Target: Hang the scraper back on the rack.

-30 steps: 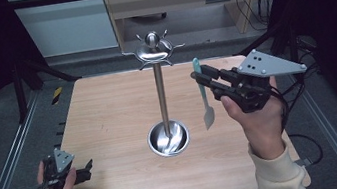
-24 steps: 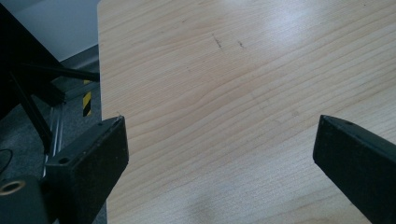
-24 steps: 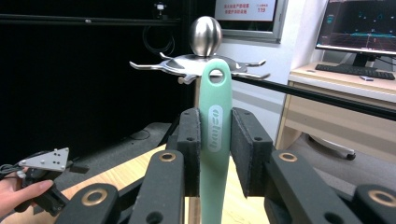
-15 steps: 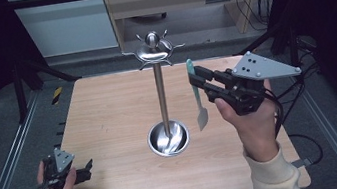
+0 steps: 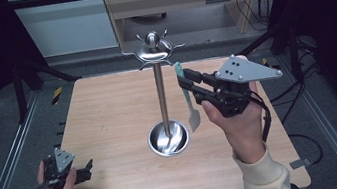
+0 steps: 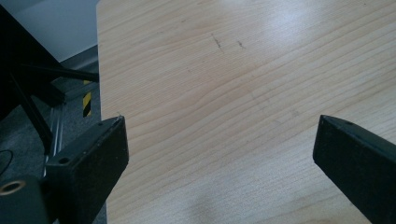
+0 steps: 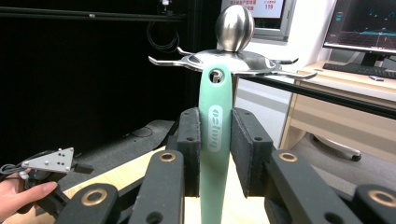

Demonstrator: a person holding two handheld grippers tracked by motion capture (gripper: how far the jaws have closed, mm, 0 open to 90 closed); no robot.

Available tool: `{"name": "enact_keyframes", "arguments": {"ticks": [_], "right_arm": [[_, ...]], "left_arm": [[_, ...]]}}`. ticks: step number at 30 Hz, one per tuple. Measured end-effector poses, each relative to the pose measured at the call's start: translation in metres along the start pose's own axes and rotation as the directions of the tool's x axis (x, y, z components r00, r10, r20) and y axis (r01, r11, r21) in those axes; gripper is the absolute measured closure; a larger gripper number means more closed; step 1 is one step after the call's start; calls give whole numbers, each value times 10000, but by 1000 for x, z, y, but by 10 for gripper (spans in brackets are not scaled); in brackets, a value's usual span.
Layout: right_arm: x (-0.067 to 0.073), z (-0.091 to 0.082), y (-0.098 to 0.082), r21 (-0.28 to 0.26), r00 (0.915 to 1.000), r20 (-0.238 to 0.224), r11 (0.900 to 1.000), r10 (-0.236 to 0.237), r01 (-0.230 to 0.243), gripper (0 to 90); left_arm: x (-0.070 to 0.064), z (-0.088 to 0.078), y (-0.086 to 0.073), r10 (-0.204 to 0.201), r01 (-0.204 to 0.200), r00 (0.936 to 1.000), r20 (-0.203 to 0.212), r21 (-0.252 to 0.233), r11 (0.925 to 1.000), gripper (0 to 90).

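Holding green spatula upright, right gripper raised beside stand

One marking is legible. The green handle, seen in the right gripper view, carries a white oval logo with pale lettering running lengthwise; it appears to read "ozlwy", though the reading is uncertain. A red sign at the top of the same view bears small white characters and a number that looks like "119". Text on the monitor is too small to read.
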State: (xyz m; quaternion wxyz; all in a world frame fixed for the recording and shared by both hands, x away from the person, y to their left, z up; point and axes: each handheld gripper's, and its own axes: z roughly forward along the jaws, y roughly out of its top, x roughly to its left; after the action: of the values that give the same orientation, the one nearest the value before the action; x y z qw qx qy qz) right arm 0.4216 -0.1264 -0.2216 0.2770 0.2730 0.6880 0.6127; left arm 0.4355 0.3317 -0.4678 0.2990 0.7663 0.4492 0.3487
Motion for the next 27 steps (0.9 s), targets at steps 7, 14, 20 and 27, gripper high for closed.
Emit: {"name": "enact_keyframes", "arguments": {"ticks": [7,14,20,27], "right_arm": [[0,5,0,32,10000,64,10000,-15,15,741],[1,10,0,109,10000,35,9999,17,-17,740],[0,13,-1,205,9999,56,9997,108,-109,740],[-1,19,-3,248,9998,73,9996,161,-162,740]], "left_arm": [[0,0,0,9,-9,10000,-6,3,10000,32],[0,0,0,56,-56,10000,5,27,10000,32],[0,0,0,56,-56,10000,8,37,10000,32],[-1,0,0,67,-68,10000,52,57,10000,32]]}}
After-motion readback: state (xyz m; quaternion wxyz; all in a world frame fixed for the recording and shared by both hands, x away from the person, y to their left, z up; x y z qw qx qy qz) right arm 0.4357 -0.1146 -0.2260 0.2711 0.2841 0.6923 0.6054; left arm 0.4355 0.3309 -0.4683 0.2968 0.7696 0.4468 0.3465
